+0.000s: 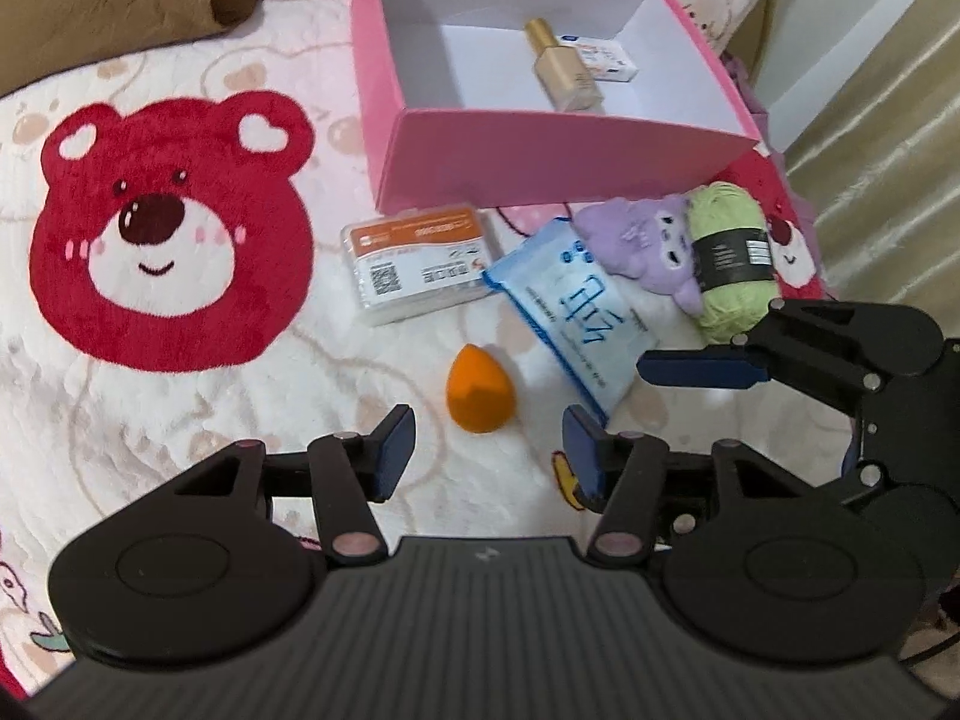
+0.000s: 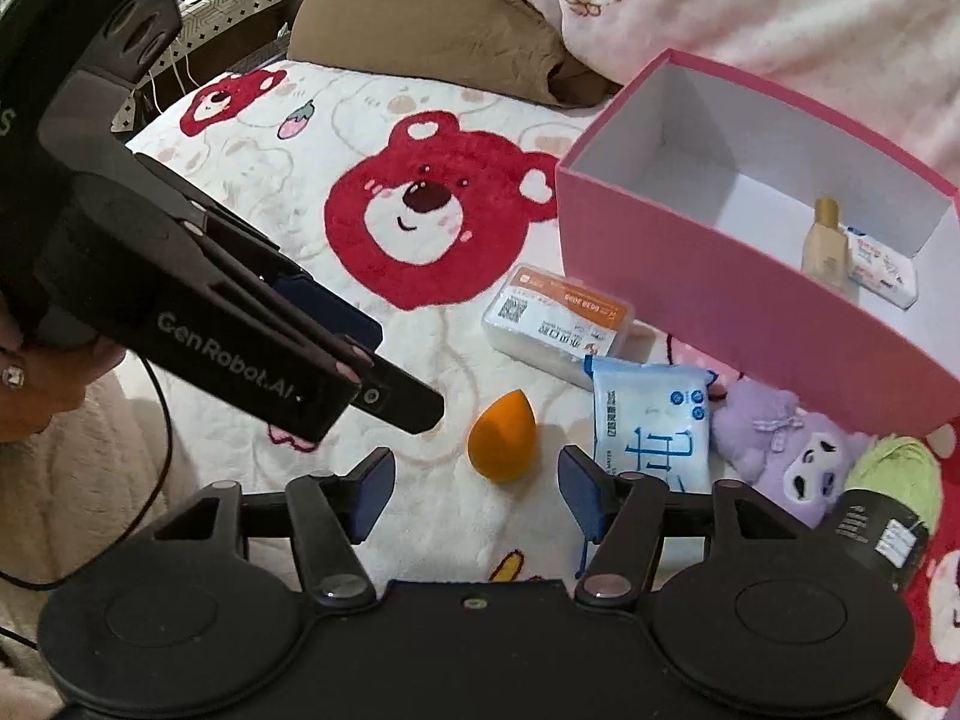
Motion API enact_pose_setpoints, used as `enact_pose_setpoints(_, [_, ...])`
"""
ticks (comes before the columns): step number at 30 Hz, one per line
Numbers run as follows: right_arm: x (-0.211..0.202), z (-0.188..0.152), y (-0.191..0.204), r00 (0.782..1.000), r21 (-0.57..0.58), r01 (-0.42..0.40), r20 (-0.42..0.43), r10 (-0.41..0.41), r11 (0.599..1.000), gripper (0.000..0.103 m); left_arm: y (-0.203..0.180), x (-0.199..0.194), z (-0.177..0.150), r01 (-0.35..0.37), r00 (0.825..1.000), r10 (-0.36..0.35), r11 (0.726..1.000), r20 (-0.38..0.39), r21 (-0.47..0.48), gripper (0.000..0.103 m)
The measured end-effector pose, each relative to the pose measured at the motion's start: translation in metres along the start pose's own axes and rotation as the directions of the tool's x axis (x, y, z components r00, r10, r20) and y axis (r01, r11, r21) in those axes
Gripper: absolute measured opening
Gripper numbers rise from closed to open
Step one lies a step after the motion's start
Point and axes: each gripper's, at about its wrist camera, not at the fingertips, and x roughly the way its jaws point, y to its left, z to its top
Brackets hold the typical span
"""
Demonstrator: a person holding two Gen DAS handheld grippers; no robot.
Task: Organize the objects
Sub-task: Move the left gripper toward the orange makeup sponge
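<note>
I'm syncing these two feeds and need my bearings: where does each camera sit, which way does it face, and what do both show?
Left wrist: on the left hand-held gripper, angled down at the bedspread; own open fingers show, with the right hand-held gripper entering at right.
Right wrist: on the right hand-held gripper, angled down likewise; own open fingers show, with the left one and a hand at left.
Shared: orange sponge, blue packet, pink box.
</note>
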Motion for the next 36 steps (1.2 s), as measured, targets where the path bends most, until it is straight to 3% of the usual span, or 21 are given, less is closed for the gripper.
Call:
enact_pose_setpoints(5, [0.022,-0.012,0.007,1.000,-0.053,0.003,-0.002,-0.003,0.999,0.067,0.011,0.013,-0.008,-0.013,0.999,0.013,1.000,0.039,-0.016,0.057])
enact_pose_setpoints(8, [0.036,-0.017,0.011,1.000,-0.087,0.031,0.007,-0.031,0.996,0.069,0.020,0.024,-0.009,0.010,1.000,-0.008,0.998,0.019,-0.066,0.057])
enact_pose_setpoints(15, [0.062,-0.020,0.003,0.999,-0.055,0.046,0.011,-0.046,0.997,0.069,0.024,0.045,-0.017,0.018,1.000,-0.017,0.996,0.015,-0.087,0.065])
enact_pose_setpoints(24, [0.091,-0.030,0.001,0.997,-0.031,0.071,0.007,-0.071,0.997,0.069,0.013,0.060,-0.021,-0.017,0.999,0.018,1.000,0.051,-0.010,0.065])
enact_pose_setpoints(30, [0.095,-0.033,0.003,0.996,-0.044,0.086,0.042,-0.085,0.995,0.069,0.009,0.066,-0.018,-0.023,0.997,0.022,1.000,0.073,0.011,0.059])
enact_pose_setpoints(33, [0.094,-0.036,-0.002,0.990,0.000,0.108,0.093,-0.107,0.994,0.068,0.009,0.070,-0.017,-0.022,0.997,0.022,1.000,0.073,0.009,0.046])
enact_pose_setpoints(36, [0.095,-0.038,0.000,0.987,-0.006,0.115,0.111,-0.114,0.993,0.060,0.007,0.074,-0.017,-0.001,0.998,0.000,1.000,0.069,0.017,0.035])
